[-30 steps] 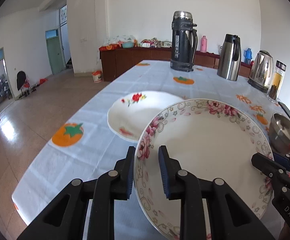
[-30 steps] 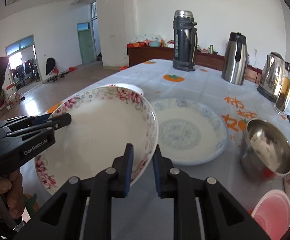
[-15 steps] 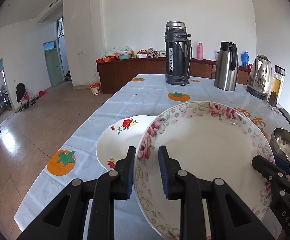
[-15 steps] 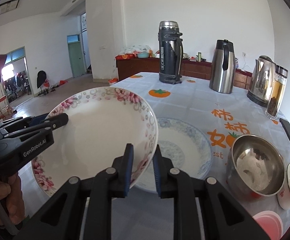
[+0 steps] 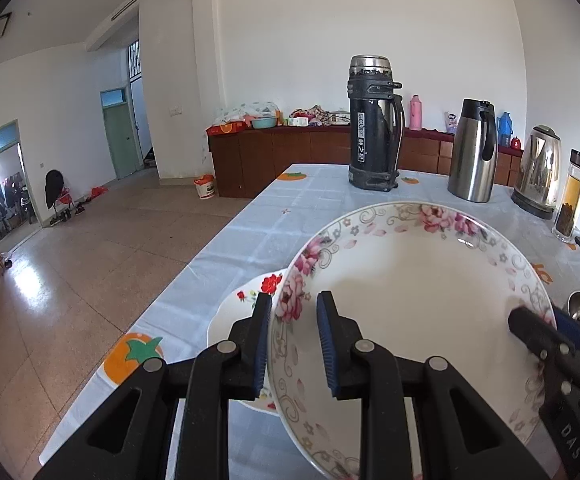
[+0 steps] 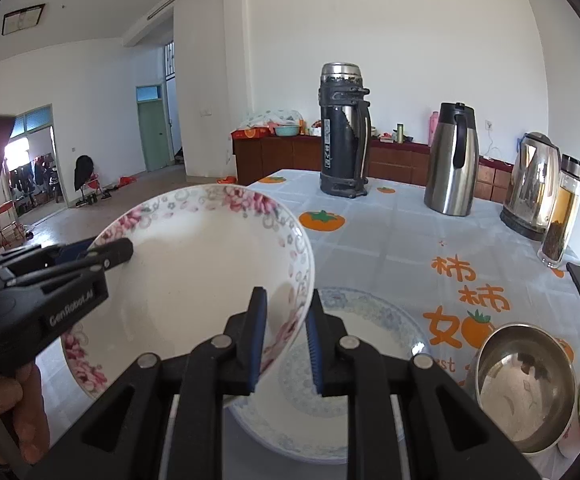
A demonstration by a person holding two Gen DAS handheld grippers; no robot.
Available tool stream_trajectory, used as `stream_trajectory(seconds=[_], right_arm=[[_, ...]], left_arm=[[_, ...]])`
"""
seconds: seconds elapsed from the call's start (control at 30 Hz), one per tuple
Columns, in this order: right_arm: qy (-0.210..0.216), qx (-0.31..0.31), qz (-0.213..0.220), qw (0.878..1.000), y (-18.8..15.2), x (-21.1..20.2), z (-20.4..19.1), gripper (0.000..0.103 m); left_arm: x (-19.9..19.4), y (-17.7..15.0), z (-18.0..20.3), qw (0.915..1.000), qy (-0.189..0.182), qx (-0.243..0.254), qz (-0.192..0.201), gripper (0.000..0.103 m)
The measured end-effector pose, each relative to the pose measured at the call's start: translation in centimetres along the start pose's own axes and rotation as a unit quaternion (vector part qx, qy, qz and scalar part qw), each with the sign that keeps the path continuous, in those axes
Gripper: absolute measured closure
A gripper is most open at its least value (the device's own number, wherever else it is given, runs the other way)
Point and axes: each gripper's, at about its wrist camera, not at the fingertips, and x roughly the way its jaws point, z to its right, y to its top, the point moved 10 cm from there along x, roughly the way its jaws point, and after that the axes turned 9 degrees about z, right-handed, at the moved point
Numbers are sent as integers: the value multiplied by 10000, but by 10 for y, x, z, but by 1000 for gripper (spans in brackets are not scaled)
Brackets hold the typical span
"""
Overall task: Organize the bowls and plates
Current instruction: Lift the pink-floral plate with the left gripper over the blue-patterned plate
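The left gripper [image 5: 293, 336] and the right gripper [image 6: 286, 338] each pinch the rim of the same pink-flowered bowl [image 5: 409, 300] on opposite sides, jaws nearly closed on the porcelain, holding it tilted in the air above the table [image 6: 389, 240]. Below it lie a red-flowered plate [image 5: 242, 308] on the left and a blue-patterned plate [image 6: 353, 344], beside a steel bowl [image 6: 525, 384].

White plate [image 5: 417, 292] (pink floral rim)
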Motion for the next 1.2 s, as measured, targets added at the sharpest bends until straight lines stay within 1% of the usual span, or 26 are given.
stream_trajectory(seconds=[0.1, 0.43, 0.53, 0.77, 1.2], right_arm=[[-86, 91, -54, 9999, -4, 1, 8, 84], [-510, 285, -180, 9981, -13, 4, 40, 83], [-687, 272, -205, 9971, -15, 4, 48, 83], [-904, 279, -334, 9950, -23, 8, 58, 83], [-1134, 224, -539, 9918, -36, 13, 67, 82]], left_arm=[[5, 5, 11, 9999, -46, 128, 40, 78], [26, 9, 45, 9991, -330, 278, 34, 78], [34, 8, 53, 9988, -411, 254, 45, 78], [45, 4, 64, 9984, -540, 168, -14, 78], [55, -8, 74, 9970, -769, 1, -83, 78]])
